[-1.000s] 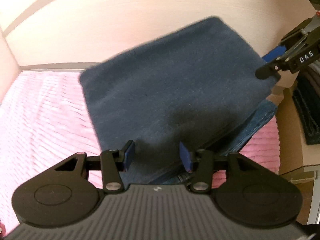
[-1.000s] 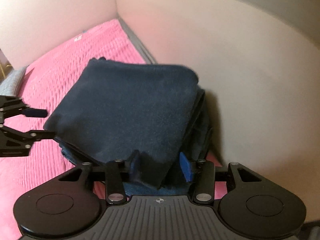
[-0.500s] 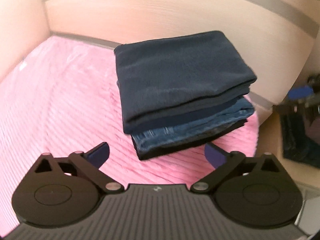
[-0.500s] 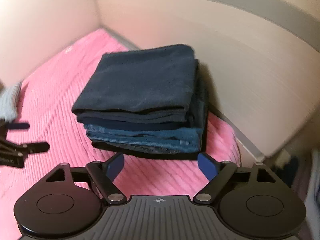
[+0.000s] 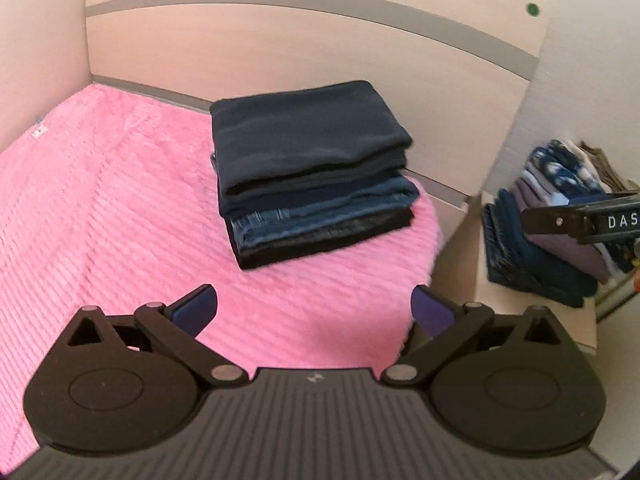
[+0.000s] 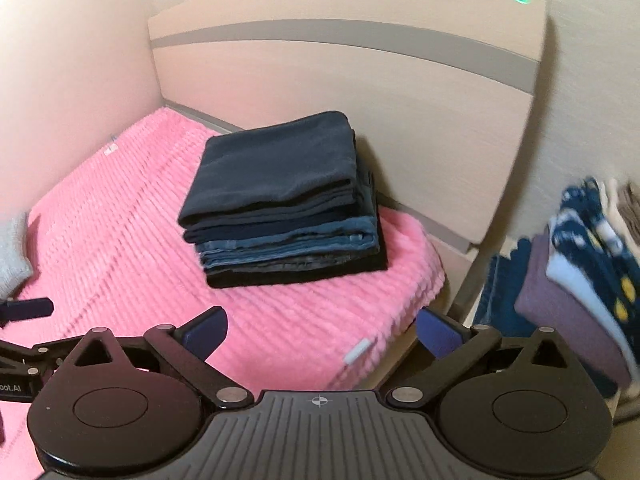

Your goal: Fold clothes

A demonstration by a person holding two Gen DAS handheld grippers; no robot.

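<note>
A stack of folded clothes (image 5: 308,168) lies on the pink ribbed blanket (image 5: 100,208) against the headboard. A navy garment (image 5: 304,140) is on top, with jeans and a black piece beneath. My left gripper (image 5: 314,312) hangs open over the blanket, short of the stack, with nothing between its fingers. In the right wrist view the same stack (image 6: 280,200) sits ahead of my right gripper (image 6: 322,326), whose jaws are opening and hold nothing. The right gripper's arm (image 5: 580,220) shows at the left wrist view's right edge.
A pale wooden headboard (image 5: 280,52) and side wall close in the bed corner. The bed's edge (image 6: 424,300) drops off at right. Beyond it, another pile of folded clothes (image 6: 580,280) lies on a low surface. A grey cloth (image 6: 12,248) lies at far left.
Both grippers let go of the navy garment, opened wide, and pulled back and upward. The garment now rests on top of the stack, which looks smaller and farther away.
</note>
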